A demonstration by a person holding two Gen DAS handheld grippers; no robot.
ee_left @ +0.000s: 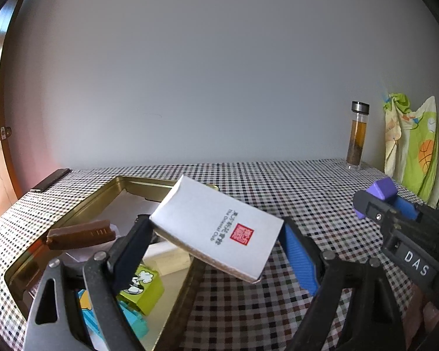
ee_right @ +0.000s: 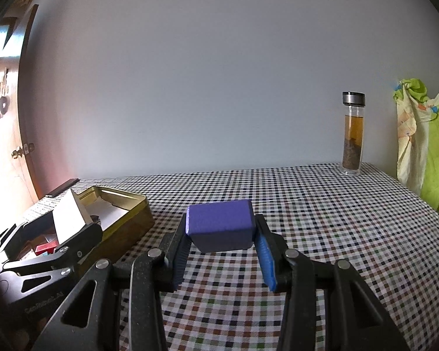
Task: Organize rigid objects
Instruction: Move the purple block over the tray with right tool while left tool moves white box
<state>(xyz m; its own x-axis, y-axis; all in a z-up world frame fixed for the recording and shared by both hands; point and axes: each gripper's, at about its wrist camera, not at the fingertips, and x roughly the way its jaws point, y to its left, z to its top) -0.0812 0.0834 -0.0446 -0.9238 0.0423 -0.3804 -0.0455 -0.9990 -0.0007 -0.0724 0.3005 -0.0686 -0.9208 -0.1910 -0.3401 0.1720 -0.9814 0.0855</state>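
Left tongs [ee_left: 216, 242] pinching white box [ee_left: 216, 228], tilted over tin [ee_left: 82, 204], likely for dropping in. Right tongs [ee_right: 221, 239] clamped on purple block [ee_right: 219, 219], apparently waiting.

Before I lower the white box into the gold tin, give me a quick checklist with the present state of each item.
1. Left gripper clamped on the white box: ok, held at both ends, tilted.
2. Box over the gold tin: not ok, it straddles the tin's right rim.
3. Free space in the tin: cannot tell; brown bar and green brick already lie inside.
4. Right gripper secure on the purple block: ok, lifted off the cloth.
5. Right gripper out of the path: ok, off to the right of the tin.
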